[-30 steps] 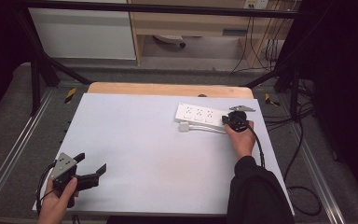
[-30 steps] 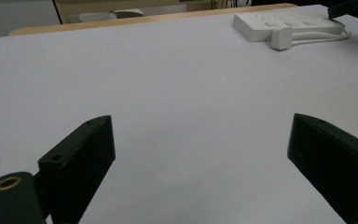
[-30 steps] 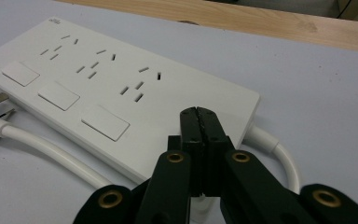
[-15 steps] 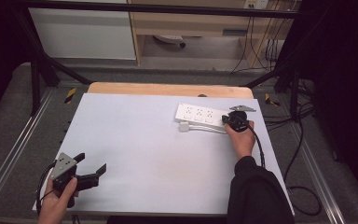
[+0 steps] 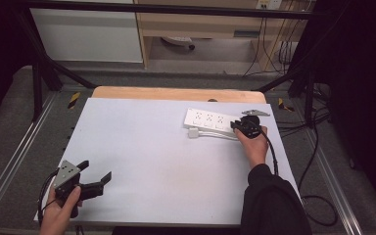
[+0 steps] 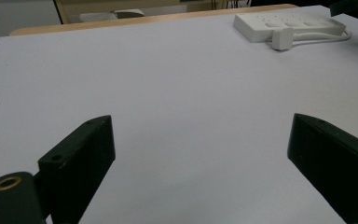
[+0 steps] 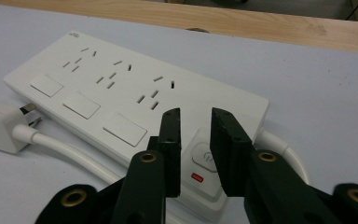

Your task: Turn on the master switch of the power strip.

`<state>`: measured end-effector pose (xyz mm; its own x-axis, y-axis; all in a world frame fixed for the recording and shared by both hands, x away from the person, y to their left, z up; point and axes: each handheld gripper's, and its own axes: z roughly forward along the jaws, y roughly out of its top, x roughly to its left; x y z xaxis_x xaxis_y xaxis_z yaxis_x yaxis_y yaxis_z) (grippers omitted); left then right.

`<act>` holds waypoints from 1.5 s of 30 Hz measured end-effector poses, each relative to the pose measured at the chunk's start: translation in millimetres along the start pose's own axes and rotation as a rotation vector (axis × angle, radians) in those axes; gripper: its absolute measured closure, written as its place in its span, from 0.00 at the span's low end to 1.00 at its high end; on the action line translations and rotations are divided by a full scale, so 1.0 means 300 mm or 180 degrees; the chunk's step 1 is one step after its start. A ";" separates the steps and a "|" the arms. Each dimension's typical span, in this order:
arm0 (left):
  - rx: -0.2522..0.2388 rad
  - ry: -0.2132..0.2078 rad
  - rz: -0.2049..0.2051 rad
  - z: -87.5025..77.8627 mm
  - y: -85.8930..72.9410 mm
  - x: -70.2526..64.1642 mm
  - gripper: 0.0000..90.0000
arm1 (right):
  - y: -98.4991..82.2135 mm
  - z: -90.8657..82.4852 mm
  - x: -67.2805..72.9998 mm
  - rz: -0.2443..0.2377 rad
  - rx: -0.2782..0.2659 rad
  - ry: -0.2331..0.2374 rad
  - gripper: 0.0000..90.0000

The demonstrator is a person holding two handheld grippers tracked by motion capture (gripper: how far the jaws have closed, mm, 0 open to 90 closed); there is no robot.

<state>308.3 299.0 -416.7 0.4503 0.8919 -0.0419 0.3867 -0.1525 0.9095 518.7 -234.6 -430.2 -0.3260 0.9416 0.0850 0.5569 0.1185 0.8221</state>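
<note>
Here a white power strip point(image 5: 210, 120) is seen lying on the far right part of the desk point(image 5: 142, 147), close to its wooden far edge, with its own white plug point(image 5: 193, 132) and cord resting just in front of it. The right gripper point(image 7: 193, 126) is held directly over the strip's switch end, above the power button point(image 7: 205, 156); its jaws have just been opening and now stand slightly parted, with nothing grasped between them, so it is released. The step in hand is judged to be work on that power button, either just pressed or about to be pressed. For the next move a short, straight descent onto the button would be called for, or a small lift clear of the strip; care is needed not to push the strip toward the desk's far edge or to snag the cord lying beside it. The left gripper point(image 5: 94, 180) is held idle near the desk's near left corner, its jaws spread wide and empty. Between the two grippers a broad stretch of bare desk is left free for movement.
</note>
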 end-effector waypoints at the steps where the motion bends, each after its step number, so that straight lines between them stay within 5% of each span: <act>1: -0.0005 -0.0003 -0.0001 0.000 0.000 0.000 0.08 | 0.002 -0.001 0.001 0.0010 -0.0015 0.0011 0.78; 25: 0.0006 0.0014 -0.0013 -0.002 -0.001 0.003 0.08 | 0.028 -0.008 0.020 0.0170 -0.0062 0.0031 0.11; 34: 0.0009 0.0016 -0.0014 -0.002 -0.002 0.004 0.08 | 0.039 -0.039 0.018 0.0047 -0.0119 0.0026 0.08; 45: 0.0023 0.0019 -0.0021 -0.002 -0.003 0.004 0.08 | 0.052 -0.082 0.022 0.0080 -0.0156 0.0122 0.08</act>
<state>308.1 300.5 -417.4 0.4430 0.8954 -0.0453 0.3954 -0.1498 0.9062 506.6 -234.4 -403.0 -0.3419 0.9311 0.1268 0.5275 0.0785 0.8459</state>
